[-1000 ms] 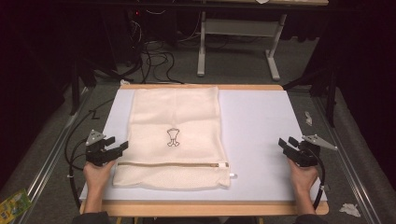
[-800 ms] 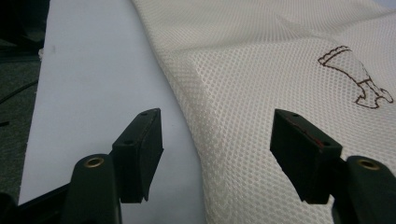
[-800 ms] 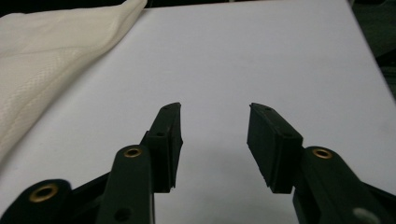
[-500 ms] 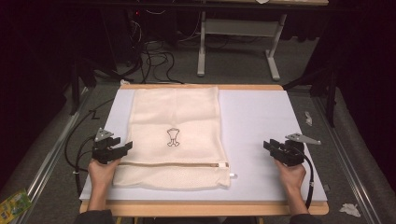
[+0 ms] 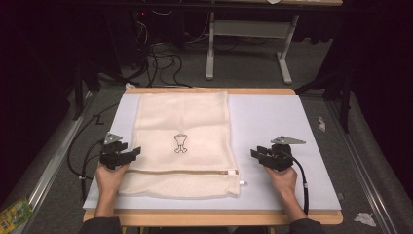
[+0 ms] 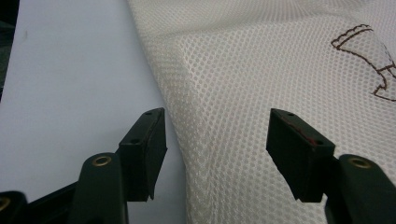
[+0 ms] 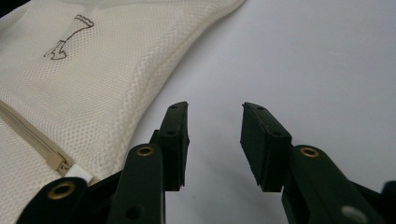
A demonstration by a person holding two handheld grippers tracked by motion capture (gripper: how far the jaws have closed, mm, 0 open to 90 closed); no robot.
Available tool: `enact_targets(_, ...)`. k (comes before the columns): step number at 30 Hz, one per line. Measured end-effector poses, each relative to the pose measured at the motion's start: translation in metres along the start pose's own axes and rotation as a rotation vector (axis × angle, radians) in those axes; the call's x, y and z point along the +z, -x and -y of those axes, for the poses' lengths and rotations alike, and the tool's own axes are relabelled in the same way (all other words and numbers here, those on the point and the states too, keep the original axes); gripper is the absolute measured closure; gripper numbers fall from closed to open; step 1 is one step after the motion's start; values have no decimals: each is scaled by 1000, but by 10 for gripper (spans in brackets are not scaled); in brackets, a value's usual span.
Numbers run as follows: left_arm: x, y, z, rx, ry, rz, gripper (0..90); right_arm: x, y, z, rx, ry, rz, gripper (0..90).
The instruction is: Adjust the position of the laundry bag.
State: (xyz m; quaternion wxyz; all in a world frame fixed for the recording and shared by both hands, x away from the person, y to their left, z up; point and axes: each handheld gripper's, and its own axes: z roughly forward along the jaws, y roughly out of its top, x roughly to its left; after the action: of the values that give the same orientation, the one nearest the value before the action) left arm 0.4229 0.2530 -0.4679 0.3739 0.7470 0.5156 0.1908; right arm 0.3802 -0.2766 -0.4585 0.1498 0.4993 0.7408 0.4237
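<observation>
Mesh bag (image 5: 182,141) lies on table (image 5: 272,117) left half; left tool (image 5: 127,155) at its left edge, right tool (image 5: 259,155) just right.

One mesh laundry bag (image 5: 182,141) lies on one desk (image 5: 272,122). The bag carries one zipper (image 5: 180,171) with one white pull tab (image 5: 242,184), and one small dark printed emblem (image 5: 180,144). Two tongs are over the desk: the left tongs (image 5: 136,151) and the right tongs (image 5: 254,153), each with two black jaws. Two hands hold them, the left hand (image 5: 110,177) and the right hand (image 5: 281,178). On the floor lie two scraps of white paper (image 5: 364,218).
</observation>
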Motion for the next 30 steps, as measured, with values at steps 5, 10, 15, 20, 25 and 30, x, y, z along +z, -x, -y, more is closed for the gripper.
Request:
enact_targets(5,3,1,-1,5,-23,-3,374,17,-12,-8,-13,-38,-29,612)
enact_targets(10,3,0,-3,-7,-23,-12,374,28,-21,-17,-13,-54,-56,593)
enact_targets(15,7,-2,-5,-38,-44,-4,390,45,-34,-29,-32,-89,-67,568)
enact_targets(20,9,-2,-5,-41,-52,-16,410,59,-39,-34,-21,-115,-75,548)
enact_targets(25,12,-3,-4,-57,-56,12,487,72,-43,-35,-35,-159,-71,550)
enact_targets(30,17,-2,-4,-65,-76,-3,636,78,-44,-37,-36,-184,-60,690)
